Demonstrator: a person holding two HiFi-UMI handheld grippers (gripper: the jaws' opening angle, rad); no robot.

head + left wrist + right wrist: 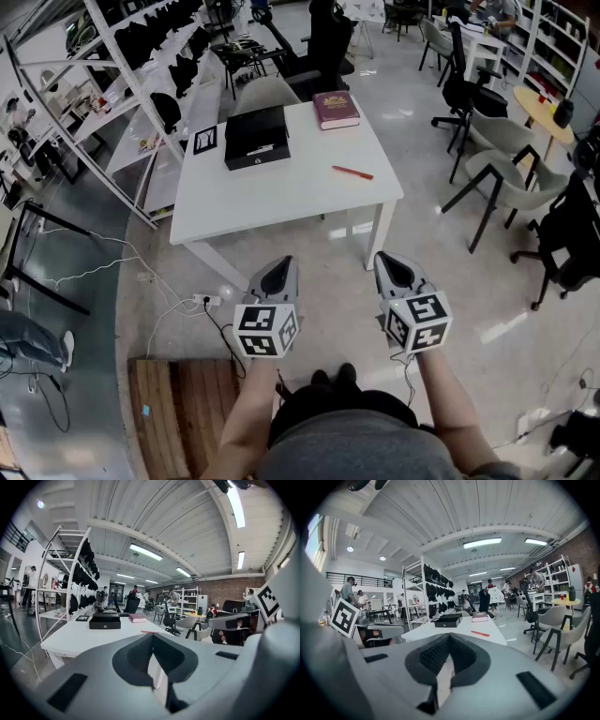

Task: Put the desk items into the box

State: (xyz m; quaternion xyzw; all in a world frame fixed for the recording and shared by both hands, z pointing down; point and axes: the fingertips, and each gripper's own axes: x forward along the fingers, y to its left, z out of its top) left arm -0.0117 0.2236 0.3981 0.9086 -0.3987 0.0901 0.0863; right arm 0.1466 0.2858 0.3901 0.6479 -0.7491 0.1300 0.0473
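- Only the head view shows both forearms holding the left gripper [281, 264] and the right gripper [389, 260] side by side above the grey floor, near the front edge of the white rectangular table [281, 202] but short of it; a slatted wooden board [187, 403] lies on the floor by the person's left arm
- The left gripper view looks along the left gripper [153, 634]; its jaws meet at the tips with nothing between them; the right gripper's marker cube [269, 602] shows at that view's right edge
- The right gripper view shows the right gripper [449, 635] likewise pressed together and empty; both gripper views also take in ceiling strip lights and distant people, which the head view leaves out
- The low black rectangular box [256, 136] sits toward the table's far left; whether anything lies inside it cannot be told from any view
- The dark red hardcover book [336, 109] lies flat at the far right corner, just beside the box but apart from it
- The slim red pen [352, 172] lies alone on the right side of the table, nearer the person
- A small black-framed card [205, 140] rests just left of the box; the left gripper view shows it [82, 618] too
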